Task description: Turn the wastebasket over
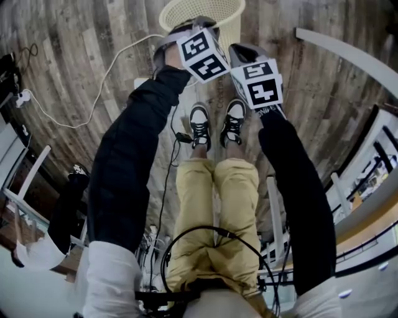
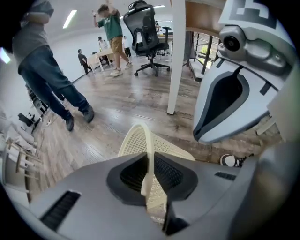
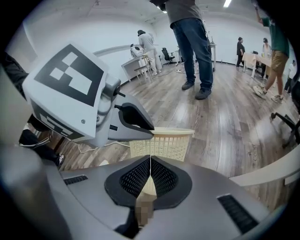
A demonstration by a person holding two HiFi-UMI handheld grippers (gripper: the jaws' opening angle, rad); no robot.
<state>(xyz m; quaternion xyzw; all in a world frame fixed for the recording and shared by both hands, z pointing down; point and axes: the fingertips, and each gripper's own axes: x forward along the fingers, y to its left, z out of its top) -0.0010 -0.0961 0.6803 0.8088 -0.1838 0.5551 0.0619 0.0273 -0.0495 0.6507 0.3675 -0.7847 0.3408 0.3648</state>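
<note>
The cream mesh wastebasket [image 1: 202,13] stands open side up on the wood floor in front of my shoes. My left gripper [image 1: 181,34] reaches its near left rim, and in the left gripper view the thin rim [image 2: 149,154] is pinched between the shut left gripper [image 2: 151,164]. My right gripper [image 1: 239,53] is at the basket's near right side. In the right gripper view the basket [image 3: 164,145] shows beyond the right gripper [image 3: 150,165], whose pads are closed on a cream strip of it. The marker cubes hide both grips in the head view.
A white cable [image 1: 93,105] runs across the floor to a power strip [image 1: 22,98] at left. A curved white desk edge [image 1: 348,53] is at right. A white post [image 2: 177,56], an office chair [image 2: 147,40] and people standing [image 3: 192,47] are beyond the basket.
</note>
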